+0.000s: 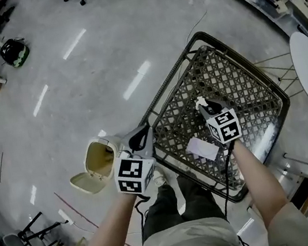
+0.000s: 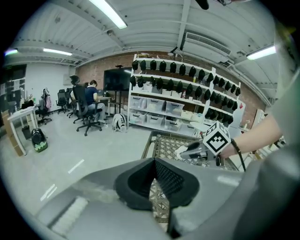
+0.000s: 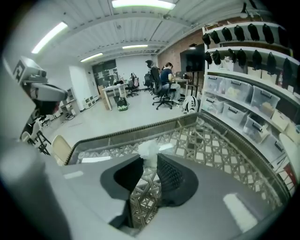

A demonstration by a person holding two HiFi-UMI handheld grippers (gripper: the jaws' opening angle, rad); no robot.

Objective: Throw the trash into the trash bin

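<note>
Landmark: the lattice table, a woven top in a dark metal frame, with the person standing at its near edge.
Right gripper: over the middle of the lattice table, pointing down and away from the person. Its jaws are drawn narrow and pinch a tissue.
Tissue: a small white crumpled wad. It sits between the right gripper's tips and bulges out past them, lifted clear of the lattice table's top.
Right gripper view: the tissue is caught between the two dark pads of the right gripper, with the lattice table below.
Left gripper: at the lattice table's near left edge, between table and bin. Its tips are closed together with nothing in them.
Left gripper view: the left gripper shows its tips meeting, and beyond them the lattice table.
Trash bin: on the floor just off the lattice table's near left corner. It is cream coloured and its mouth is open.
Lid: flipped back on the bin's side away from the lattice table.
Paper slip: a flat white piece lying on the lattice table near its near edge, beside the right forearm.
</note>
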